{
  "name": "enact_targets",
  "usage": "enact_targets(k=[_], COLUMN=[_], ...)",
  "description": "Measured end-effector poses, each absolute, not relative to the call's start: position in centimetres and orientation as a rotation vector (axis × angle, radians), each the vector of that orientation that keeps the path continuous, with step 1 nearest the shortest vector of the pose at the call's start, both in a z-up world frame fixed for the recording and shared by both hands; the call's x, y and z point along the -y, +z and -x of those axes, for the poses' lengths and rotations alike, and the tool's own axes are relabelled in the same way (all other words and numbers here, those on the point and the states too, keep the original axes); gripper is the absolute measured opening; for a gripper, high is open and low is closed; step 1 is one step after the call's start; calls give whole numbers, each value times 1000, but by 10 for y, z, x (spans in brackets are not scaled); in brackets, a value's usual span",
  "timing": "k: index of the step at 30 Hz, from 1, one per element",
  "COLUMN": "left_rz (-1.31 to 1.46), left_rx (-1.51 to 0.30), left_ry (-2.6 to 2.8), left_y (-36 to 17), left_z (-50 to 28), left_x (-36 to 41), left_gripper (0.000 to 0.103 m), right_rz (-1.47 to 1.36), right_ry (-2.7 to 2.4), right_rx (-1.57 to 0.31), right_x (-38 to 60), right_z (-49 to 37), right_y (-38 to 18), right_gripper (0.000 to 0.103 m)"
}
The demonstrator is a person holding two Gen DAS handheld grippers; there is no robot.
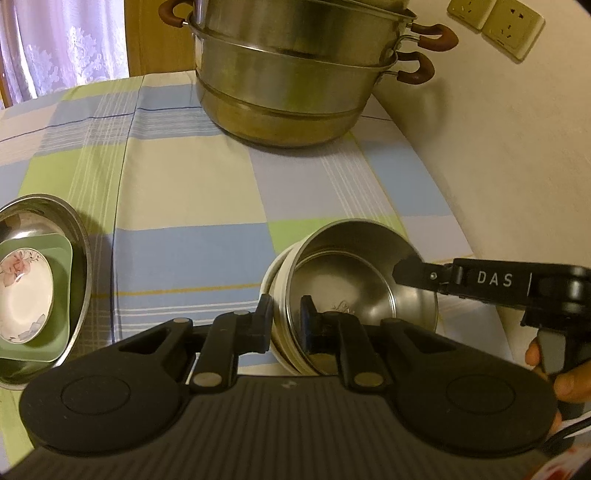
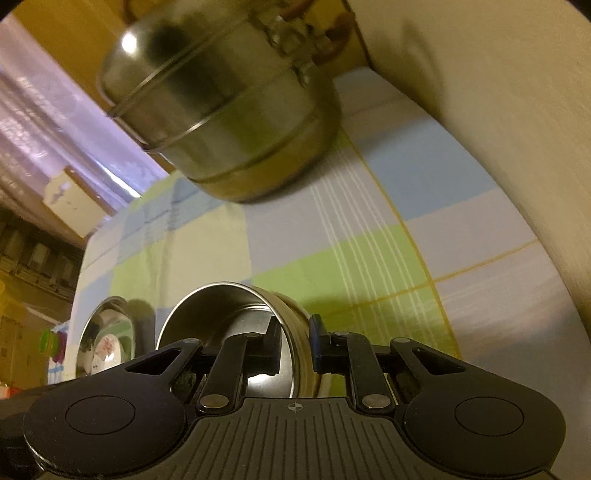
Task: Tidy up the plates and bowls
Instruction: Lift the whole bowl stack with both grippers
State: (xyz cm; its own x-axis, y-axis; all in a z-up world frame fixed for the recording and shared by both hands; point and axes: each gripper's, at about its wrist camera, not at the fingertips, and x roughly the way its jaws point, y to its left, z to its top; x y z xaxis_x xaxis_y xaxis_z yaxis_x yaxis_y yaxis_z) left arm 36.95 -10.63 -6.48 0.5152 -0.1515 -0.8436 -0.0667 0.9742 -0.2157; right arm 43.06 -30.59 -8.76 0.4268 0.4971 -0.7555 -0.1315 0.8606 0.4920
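Pinching opposite rims of the tilted steel bowl (image 1: 354,280), both grippers clenched, seemingly clear cloth (image 1: 192,192) beyond

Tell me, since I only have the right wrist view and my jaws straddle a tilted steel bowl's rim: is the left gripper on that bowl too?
Observer: Yes. The left gripper clamps the near rim of the bowl stack, one finger outside and one inside.
Operator: What lies under the flowered dish in the basin?
Observer: A green square plate lies under the flowered dish, inside the steel basin.
Operator: Anything on the wall by the pot?
Observer: Two wall sockets, up to the right of the steamer pot.
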Motion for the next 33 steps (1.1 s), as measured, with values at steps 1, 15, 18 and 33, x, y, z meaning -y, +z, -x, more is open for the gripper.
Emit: enact_targets(k=[1,15,18,33], left_rz=[236,213,198,222], left_rx=[-1036,-1036,-1033,-1070], left_ry=[-50,-38,-43,-53], left_y=[-65,-72,-72,-75], left_z=[-371,-370,-365,-368], left_x=[105,103,105,102], left_gripper=[13,13,14,14], right_rz=[-393,-253,-260,-287], right_ry=[398,427,442,426], right_rx=[-1079,-1003,-982,-1056], right_x=[306,291,297,297], right_z=[-433,-421,-414,-423], right_y=[-86,-79,-80,-79], right_gripper=[16,16,17,15])
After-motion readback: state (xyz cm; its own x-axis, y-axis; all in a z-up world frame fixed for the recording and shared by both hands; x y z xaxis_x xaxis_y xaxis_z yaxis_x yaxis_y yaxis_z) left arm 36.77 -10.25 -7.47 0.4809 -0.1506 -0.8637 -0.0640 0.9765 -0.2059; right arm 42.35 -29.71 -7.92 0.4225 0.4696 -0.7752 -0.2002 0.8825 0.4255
